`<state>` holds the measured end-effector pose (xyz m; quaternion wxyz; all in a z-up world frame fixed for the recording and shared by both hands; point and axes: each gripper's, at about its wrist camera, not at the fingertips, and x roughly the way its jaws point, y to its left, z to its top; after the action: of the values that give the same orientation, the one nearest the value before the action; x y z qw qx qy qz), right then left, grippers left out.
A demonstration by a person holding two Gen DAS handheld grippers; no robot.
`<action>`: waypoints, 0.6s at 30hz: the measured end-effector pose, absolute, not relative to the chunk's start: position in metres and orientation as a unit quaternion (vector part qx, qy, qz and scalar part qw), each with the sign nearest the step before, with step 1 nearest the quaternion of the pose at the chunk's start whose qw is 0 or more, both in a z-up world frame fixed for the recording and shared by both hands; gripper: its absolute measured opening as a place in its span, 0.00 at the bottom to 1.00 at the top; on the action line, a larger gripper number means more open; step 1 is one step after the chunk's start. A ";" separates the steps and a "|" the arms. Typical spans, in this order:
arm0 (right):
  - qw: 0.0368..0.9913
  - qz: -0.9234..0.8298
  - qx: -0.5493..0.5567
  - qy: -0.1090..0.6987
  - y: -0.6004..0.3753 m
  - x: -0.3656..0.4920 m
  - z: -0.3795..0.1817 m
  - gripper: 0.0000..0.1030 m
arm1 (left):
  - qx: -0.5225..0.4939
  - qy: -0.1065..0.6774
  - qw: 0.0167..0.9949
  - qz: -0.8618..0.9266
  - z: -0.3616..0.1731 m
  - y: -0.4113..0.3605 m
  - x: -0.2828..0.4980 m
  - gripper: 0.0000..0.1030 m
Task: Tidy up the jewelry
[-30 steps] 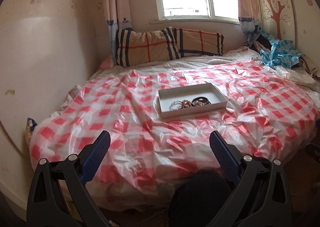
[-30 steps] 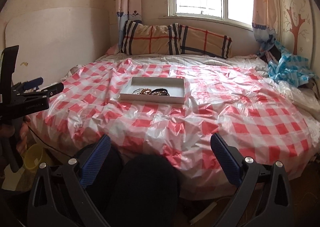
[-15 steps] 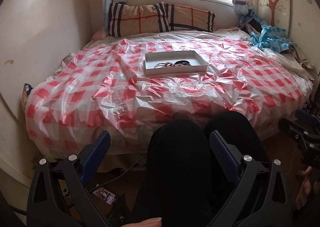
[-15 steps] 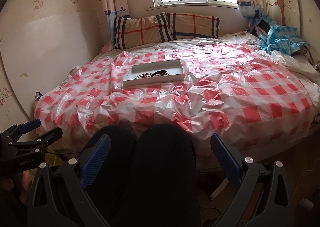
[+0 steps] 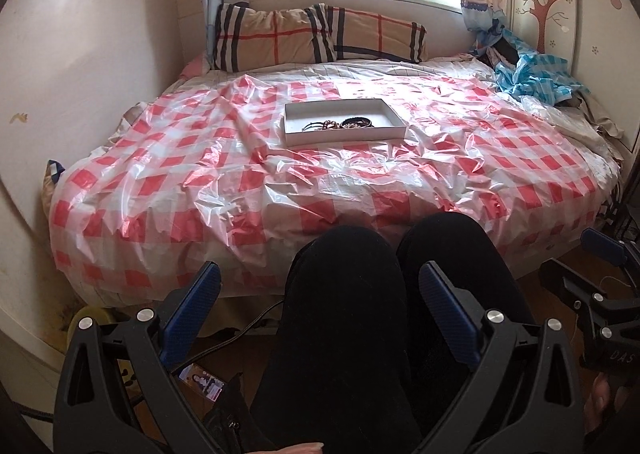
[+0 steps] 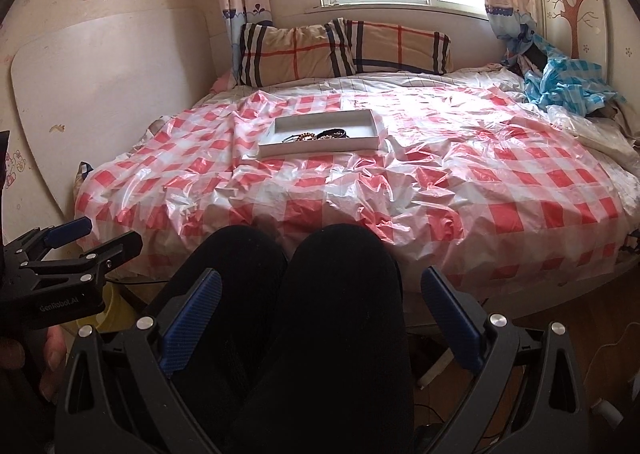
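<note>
A shallow white tray (image 5: 384, 131) (image 6: 360, 143) lies on the red-and-white checked bed cover, mid-bed. Several bracelets (image 5: 340, 123) (image 6: 316, 135) lie bunched inside it near its front wall. My left gripper (image 5: 320, 294) is open and empty, held low over the person's black-clad knees (image 5: 352, 294), far short of the tray. My right gripper (image 6: 322, 300) is likewise open and empty above the knees (image 6: 296, 278). Each gripper shows at the edge of the other's view: the right gripper (image 5: 592, 278) and the left gripper (image 6: 80, 242).
The checked plastic cover (image 5: 280, 190) spreads over the bed. Two plaid pillows (image 5: 320, 34) lean under the window. Blue crumpled fabric (image 5: 532, 78) sits at the far right. A phone (image 5: 200, 380) lies on the floor; a yellow object (image 6: 108, 310) stands by the bed's left corner.
Both grippers have pulled back and down from the bed to the person's lap, so the tray looks farther away. The jaws stay open throughout.
</note>
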<state>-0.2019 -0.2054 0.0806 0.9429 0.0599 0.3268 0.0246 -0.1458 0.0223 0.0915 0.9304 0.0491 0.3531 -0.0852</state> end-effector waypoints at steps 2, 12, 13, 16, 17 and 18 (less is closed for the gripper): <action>0.943 0.024 0.059 0.326 -0.205 -0.203 0.081 0.93 | 0.048 0.352 0.931 -0.087 0.092 0.022 -0.148 0.92; 0.945 0.019 0.061 0.321 -0.209 -0.212 0.084 0.93 | 0.044 0.350 0.931 -0.090 0.095 0.022 -0.153 0.93; 0.945 0.019 0.061 0.321 -0.208 -0.212 0.084 0.93 | 0.044 0.350 0.931 -0.090 0.095 0.022 -0.153 0.93; 0.945 0.019 0.062 0.322 -0.208 -0.212 0.084 0.93 | 0.043 0.350 0.932 -0.089 0.095 0.022 -0.155 0.93; 0.945 0.019 0.061 0.321 -0.208 -0.212 0.084 0.93 | 0.042 0.350 0.932 -0.089 0.095 0.021 -0.156 0.93; 0.945 0.019 0.062 0.321 -0.208 -0.213 0.084 0.93 | 0.042 0.350 0.932 -0.088 0.094 0.021 -0.157 0.93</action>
<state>-0.2127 -0.2077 0.0841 0.9448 0.0617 0.3212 0.0190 -0.1570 0.0208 0.0943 0.9317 0.0416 0.3499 -0.0883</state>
